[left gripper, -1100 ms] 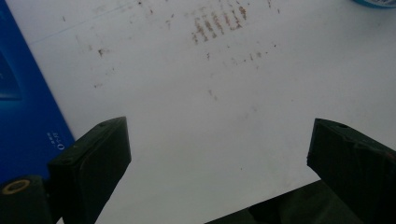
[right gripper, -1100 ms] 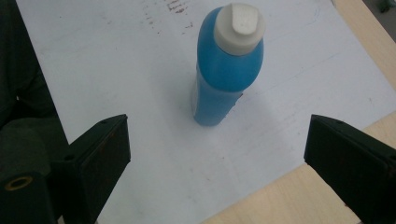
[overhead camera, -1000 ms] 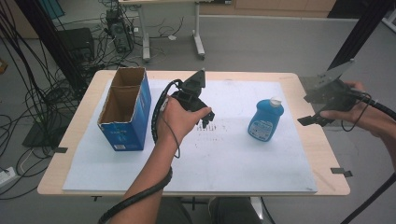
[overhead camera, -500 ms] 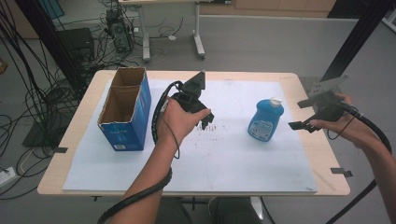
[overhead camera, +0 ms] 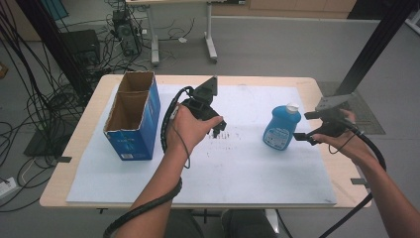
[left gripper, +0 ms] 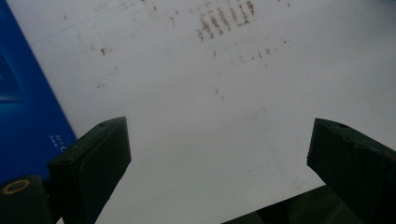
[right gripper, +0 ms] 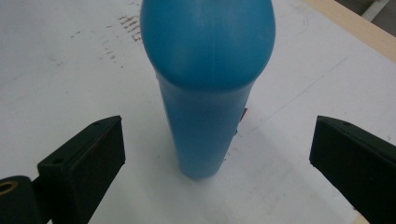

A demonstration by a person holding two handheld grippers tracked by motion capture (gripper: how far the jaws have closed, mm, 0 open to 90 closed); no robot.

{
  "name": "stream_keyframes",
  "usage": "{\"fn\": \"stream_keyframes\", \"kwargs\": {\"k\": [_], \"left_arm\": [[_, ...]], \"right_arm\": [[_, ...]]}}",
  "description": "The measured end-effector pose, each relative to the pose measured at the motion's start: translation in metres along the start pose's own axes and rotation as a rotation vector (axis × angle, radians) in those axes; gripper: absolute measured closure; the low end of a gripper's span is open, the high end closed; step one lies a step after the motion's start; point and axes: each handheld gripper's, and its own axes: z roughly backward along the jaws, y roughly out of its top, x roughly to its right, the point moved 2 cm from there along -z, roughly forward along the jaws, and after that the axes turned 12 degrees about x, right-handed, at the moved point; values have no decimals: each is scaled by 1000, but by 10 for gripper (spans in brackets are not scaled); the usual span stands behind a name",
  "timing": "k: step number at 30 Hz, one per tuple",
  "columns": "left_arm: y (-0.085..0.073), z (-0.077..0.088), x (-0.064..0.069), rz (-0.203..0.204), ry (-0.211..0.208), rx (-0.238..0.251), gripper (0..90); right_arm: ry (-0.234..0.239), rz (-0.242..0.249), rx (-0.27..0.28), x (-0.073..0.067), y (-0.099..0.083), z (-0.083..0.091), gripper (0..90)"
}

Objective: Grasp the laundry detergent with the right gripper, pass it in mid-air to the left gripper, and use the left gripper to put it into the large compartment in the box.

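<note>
Blue plastic bottle with white cap [overhead camera: 281, 129] stands upright right of centre on the white-covered surface [overhead camera: 247, 168]; right hand-held gripper [overhead camera: 303, 125] has dropped beside it, jaws spread, probably pre-grasp, untouched.

A wooden table [overhead camera: 89, 163] carries white sheet [overhead camera: 237, 173], blue bottle [overhead camera: 281, 130], box [overhead camera: 133, 115].
</note>
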Motion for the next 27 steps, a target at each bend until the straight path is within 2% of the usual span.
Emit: {"fn": "stream_keyframes", "kwargs": {"k": [9, 19, 27], "left_arm": [[-2, -4, -1, -3, 2, -13, 65], [-3, -7, -1, -6, 6, -19, 65], [-4, -7, -1, -14, 9, -25, 66]], "right_arm": [[-7, -23, 75, -2, -17, -20, 28], [-12, -45, 152, -7, -26, -38, 20], [-26, -55, 188, -8, -34, -47, 16]]}}
